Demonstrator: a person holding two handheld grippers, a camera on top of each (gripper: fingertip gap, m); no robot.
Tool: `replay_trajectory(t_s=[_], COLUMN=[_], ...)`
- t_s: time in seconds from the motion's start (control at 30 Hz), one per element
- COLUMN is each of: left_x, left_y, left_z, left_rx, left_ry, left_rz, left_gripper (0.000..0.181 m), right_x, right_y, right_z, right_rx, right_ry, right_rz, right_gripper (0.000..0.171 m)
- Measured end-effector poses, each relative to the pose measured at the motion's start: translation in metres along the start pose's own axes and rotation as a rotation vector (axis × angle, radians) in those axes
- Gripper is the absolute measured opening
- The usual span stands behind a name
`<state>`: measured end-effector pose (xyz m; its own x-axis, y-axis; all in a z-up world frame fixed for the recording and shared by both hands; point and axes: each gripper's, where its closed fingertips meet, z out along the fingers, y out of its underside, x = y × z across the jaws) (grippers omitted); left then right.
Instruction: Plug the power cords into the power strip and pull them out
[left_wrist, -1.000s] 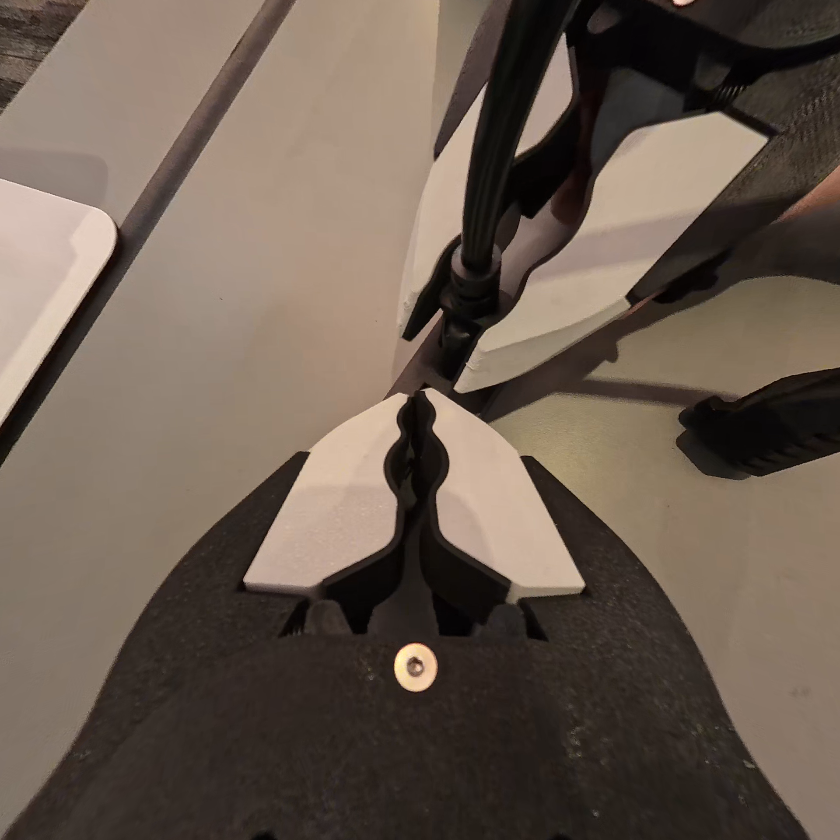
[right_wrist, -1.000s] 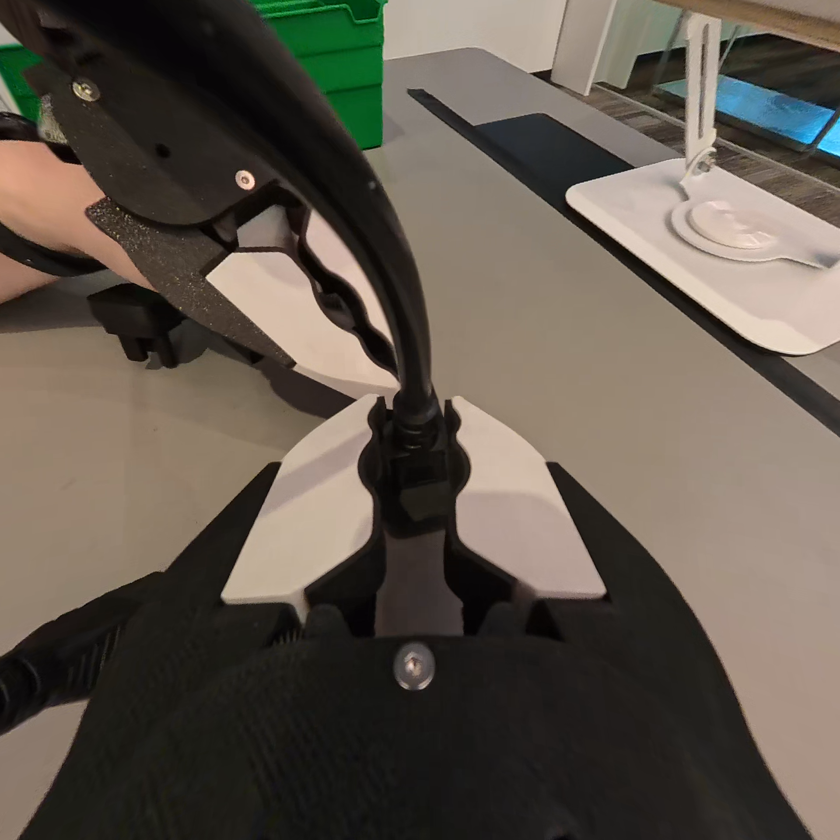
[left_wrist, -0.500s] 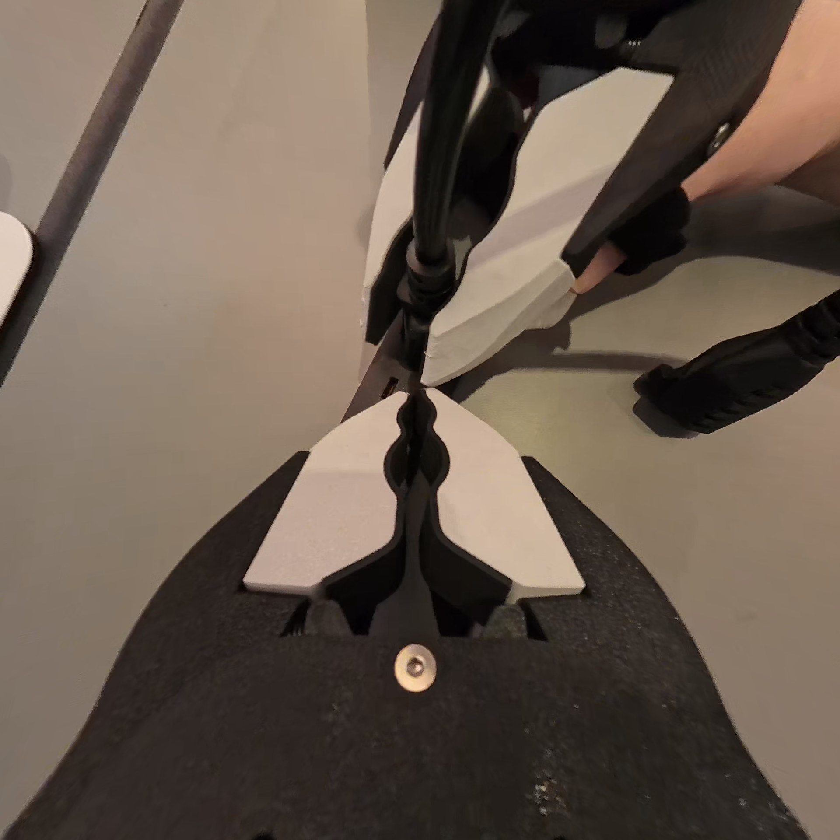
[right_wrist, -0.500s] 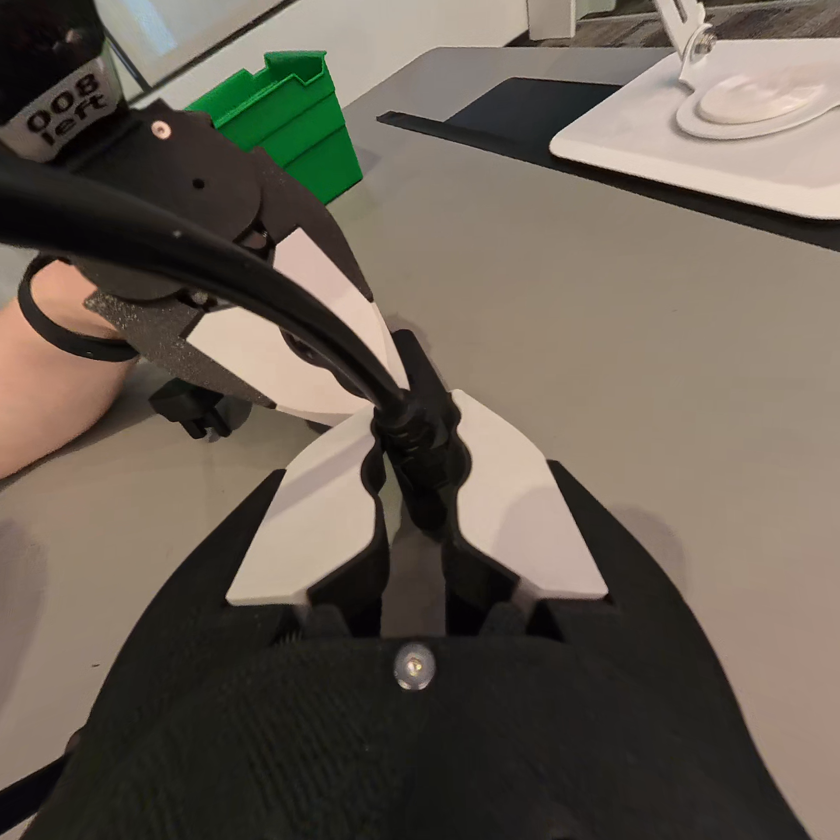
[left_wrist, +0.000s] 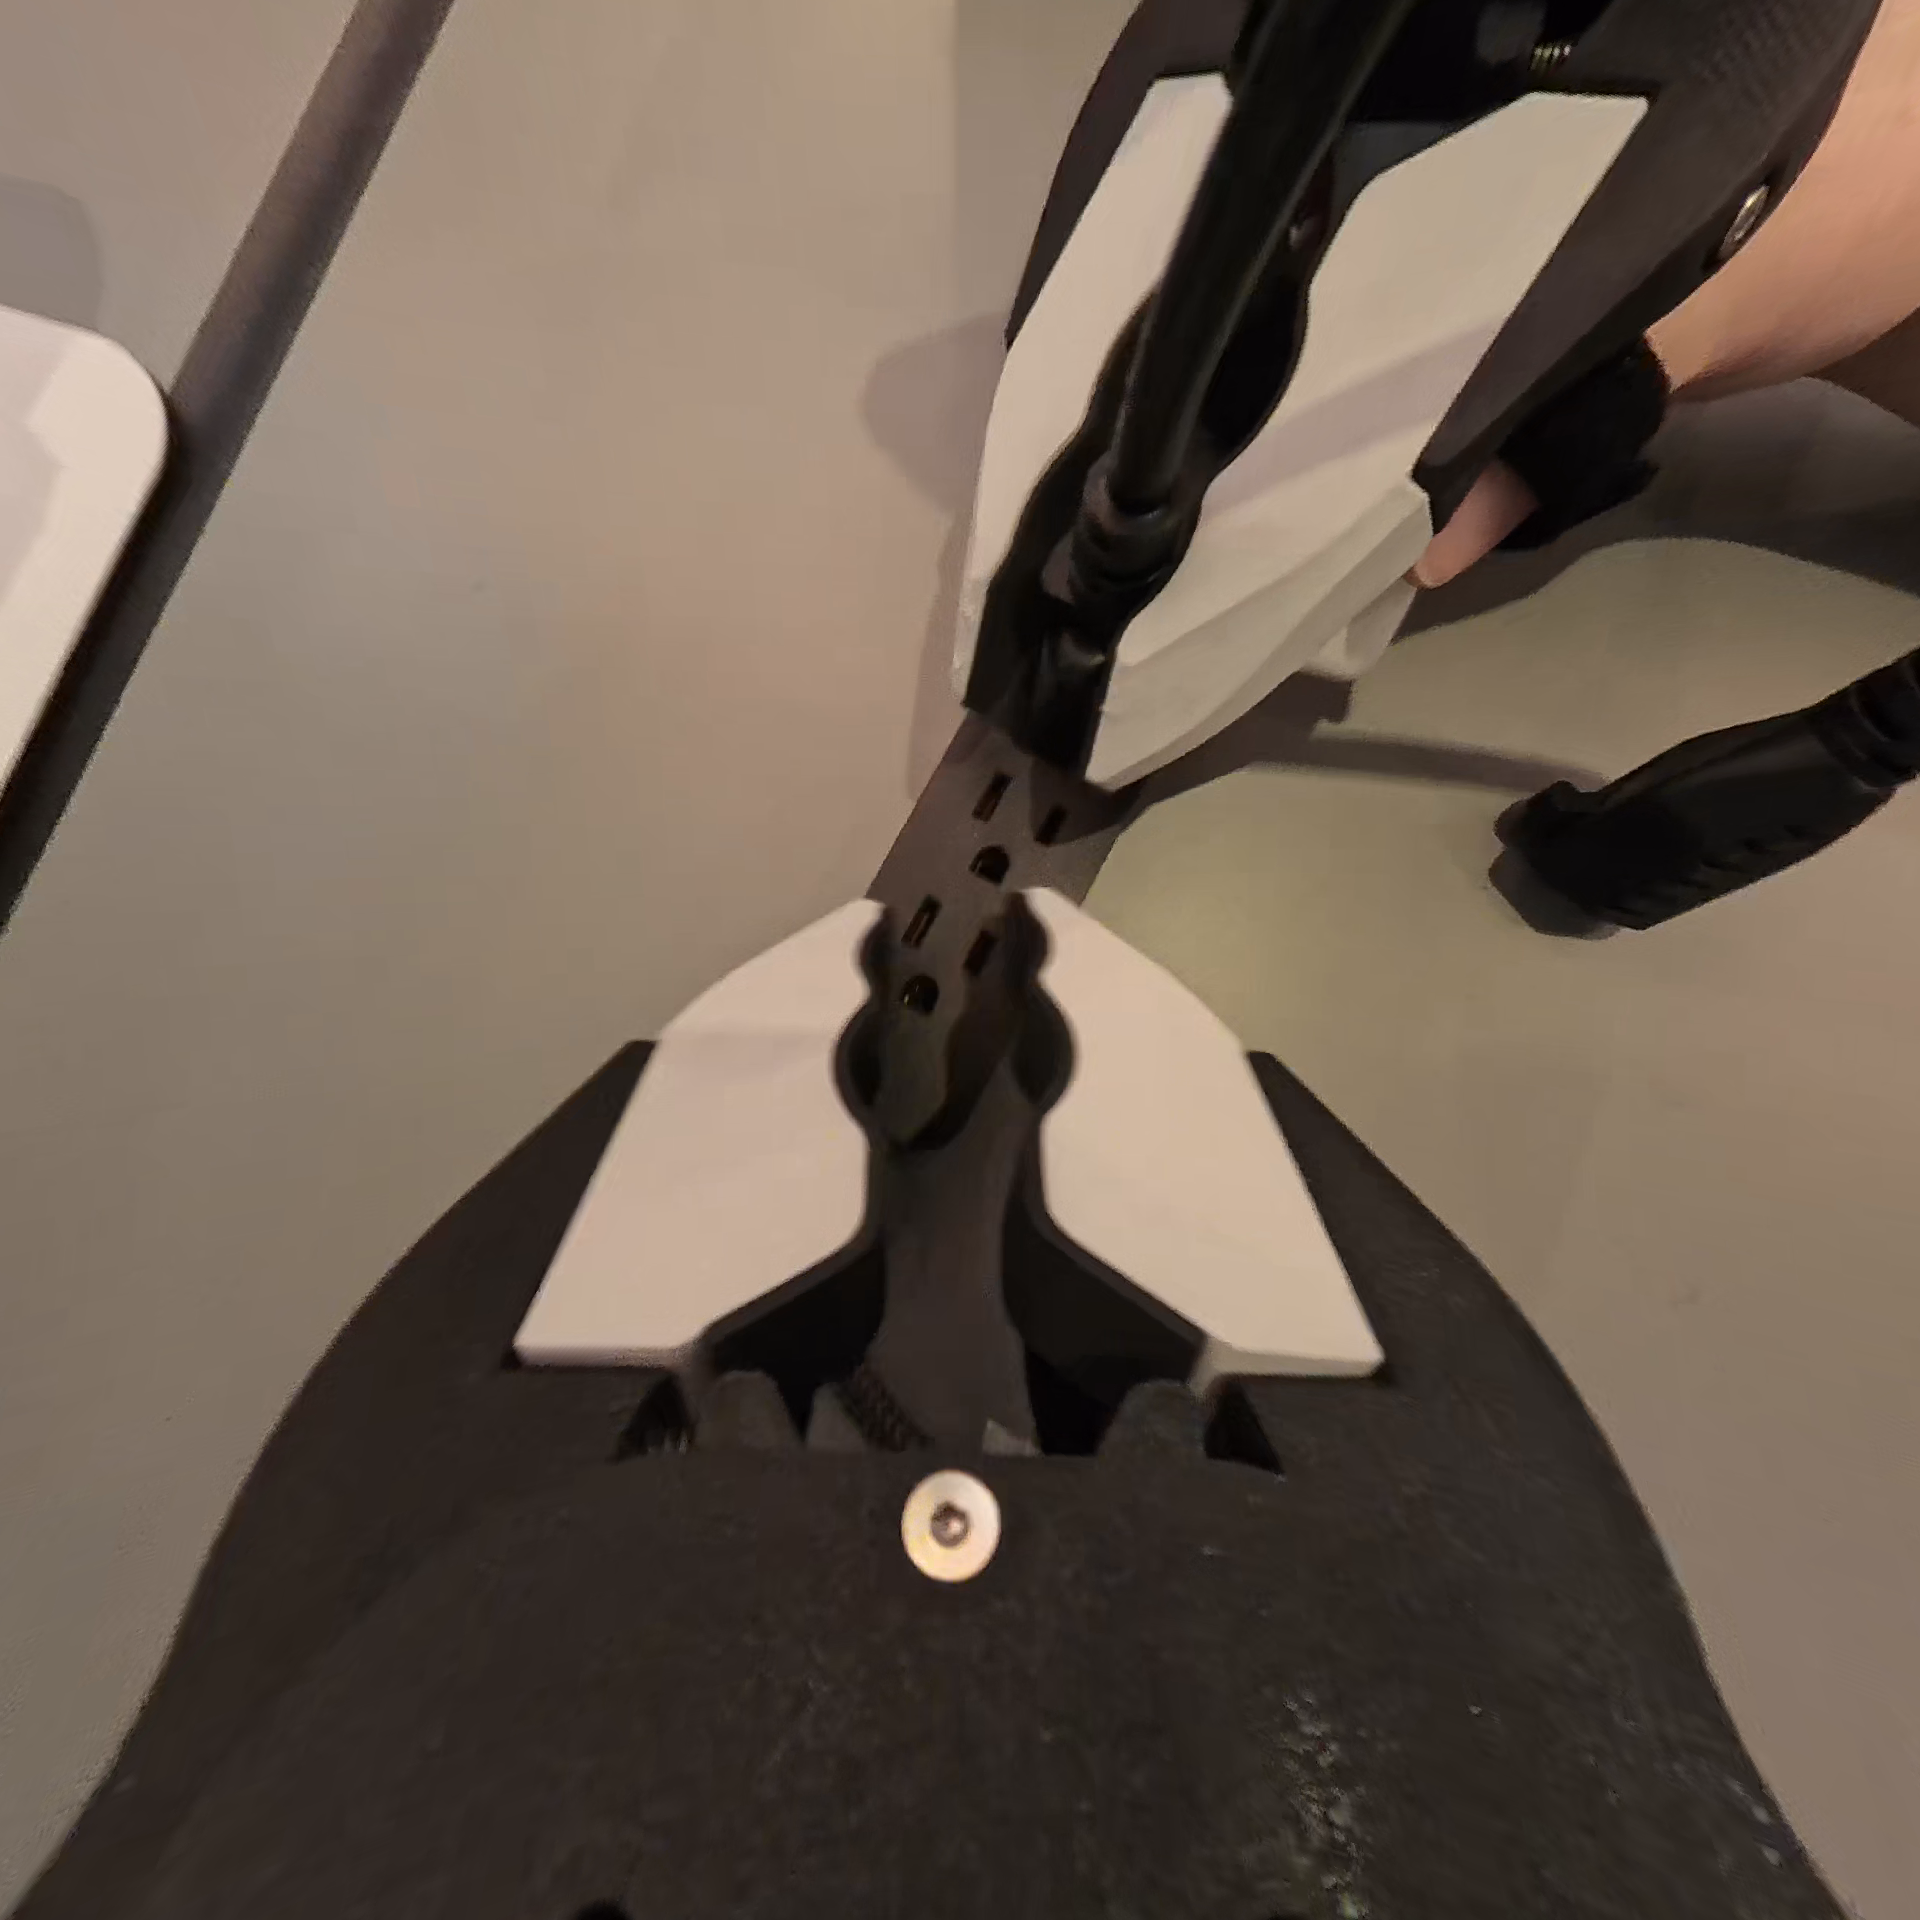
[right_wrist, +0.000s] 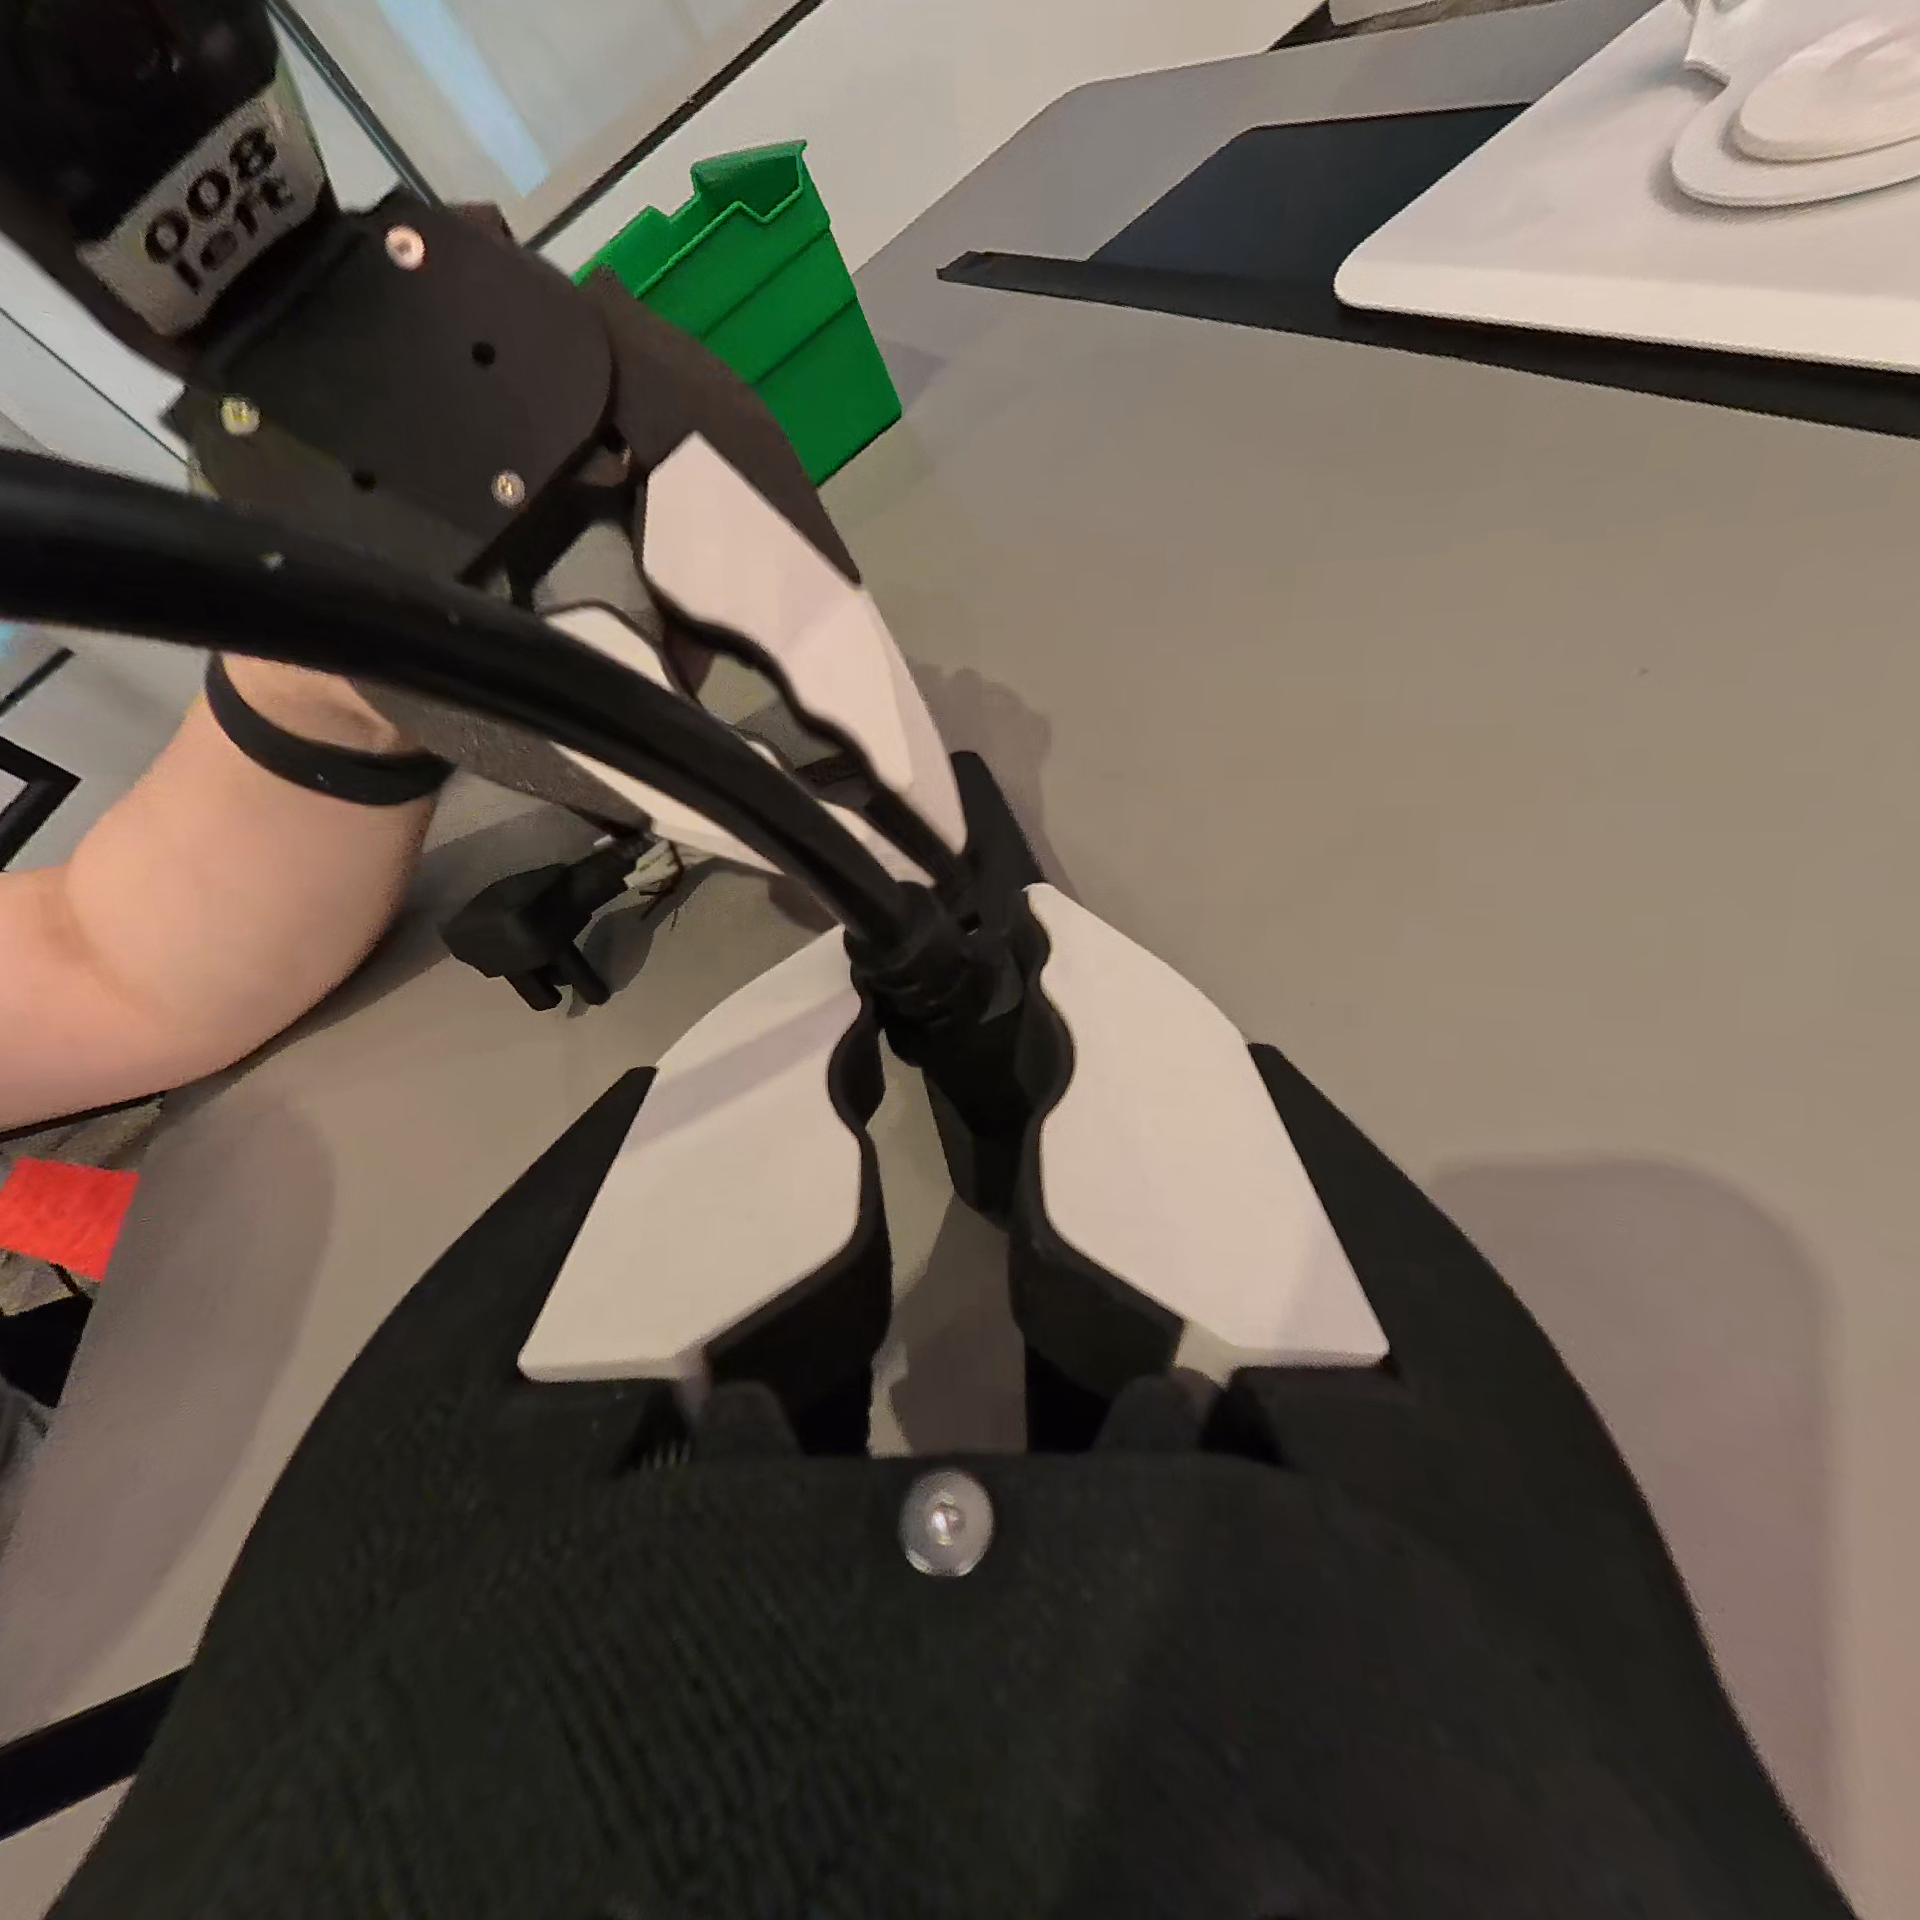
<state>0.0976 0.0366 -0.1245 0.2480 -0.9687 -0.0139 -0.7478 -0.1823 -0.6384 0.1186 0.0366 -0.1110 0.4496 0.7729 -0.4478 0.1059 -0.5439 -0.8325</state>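
A black power strip (left_wrist: 971, 831) lies between my two grippers, its socket face up with two empty outlets showing. My left gripper (left_wrist: 956, 925) is shut on its near end. My right gripper (left_wrist: 1049, 707) is shut on a black plug (left_wrist: 1039, 665) that sits at the strip's far outlet; its prongs are hidden. In the right wrist view my right gripper (right_wrist: 940, 925) holds that plug (right_wrist: 977, 1060), and its thick cable (right_wrist: 416, 644) arcs up to the left. The left gripper's fingers (right_wrist: 790, 623) reach down to the strip (right_wrist: 987, 810).
A second black plug (left_wrist: 1683, 831) lies loose on the grey table, also in the right wrist view (right_wrist: 530, 935). A green bin (right_wrist: 769, 312) stands behind. A white stand base (right_wrist: 1662, 239) and a dark mat (right_wrist: 1299, 177) are at the back right. A person's forearm (right_wrist: 156, 966) rests at the left.
The strip was edge-on in my left gripper and now shows its socket face, with the fingers wider around it. My right gripper has tilted with the plug and moved farther along the strip.
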Motion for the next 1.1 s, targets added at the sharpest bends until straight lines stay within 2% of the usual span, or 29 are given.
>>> replay_trajectory(t_s=[0.03,0.1,0.17,0.3,0.37,0.43,0.5,0.53,0.63,0.73,0.87,0.9,1.03,1.1], left_x=[0.0,-0.002,0.001,0.009,0.007,0.01,0.01,0.011,0.012,-0.003,0.008,0.015,0.017,0.017], left_y=[0.003,0.013,0.013,0.006,0.002,0.0,-0.009,-0.012,-0.015,-0.013,-0.007,-0.008,-0.008,-0.007], left_z=[-0.004,-0.01,-0.01,-0.002,0.004,0.007,0.007,0.006,-0.001,0.0,0.022,0.025,0.028,0.027], left_rx=[-0.019,-0.071,-0.072,-0.053,-0.062,-0.073,-0.041,-0.031,-0.065,-0.116,-0.15,-0.139,-0.133,-0.143], left_ry=[0.029,0.068,0.099,0.078,0.018,0.052,0.106,0.15,0.262,0.207,0.284,0.338,0.413,0.408], left_rz=[-0.014,-0.015,0.013,0.185,0.285,0.316,0.248,0.214,0.157,0.236,0.27,0.254,0.14,0.156], left_gripper=[0.028,0.036,0.053,0.059,0.048,0.001,0.0,0.001,0.029,0.057,0.048,0.04,0.039,0.039], right_x=[0.0,0.0,-0.001,-0.001,0.0,0.0,0.0,0.0,-0.001,-0.001,0.0,-0.001,0.0,0.0], right_y=[0.0,0.0,0.001,0.001,0.001,0.0,0.0,0.001,0.001,0.001,0.001,0.001,0.002,0.002], right_z=[0.0,0.0,0.0,0.0,0.0,0.0,0.0,0.0,0.0,0.0,0.0,-0.001,-0.004,-0.003], right_rx=[-0.001,-0.007,-0.015,-0.017,-0.019,-0.021,-0.021,-0.021,-0.022,-0.025,-0.025,-0.027,-0.031,-0.034], right_ry=[0.0,-0.001,-0.003,-0.021,-0.022,-0.025,-0.025,-0.026,-0.033,-0.028,-0.027,-0.026,-0.026,-0.028], right_rz=[-0.009,-0.03,-0.051,-0.045,-0.053,-0.059,-0.059,-0.058,-0.056,-0.07,-0.074,-0.078,-0.086,-0.091], right_gripper=[0.024,0.024,0.024,0.024,0.024,0.024,0.024,0.024,0.024,0.024,0.024,0.024,0.024,0.024])
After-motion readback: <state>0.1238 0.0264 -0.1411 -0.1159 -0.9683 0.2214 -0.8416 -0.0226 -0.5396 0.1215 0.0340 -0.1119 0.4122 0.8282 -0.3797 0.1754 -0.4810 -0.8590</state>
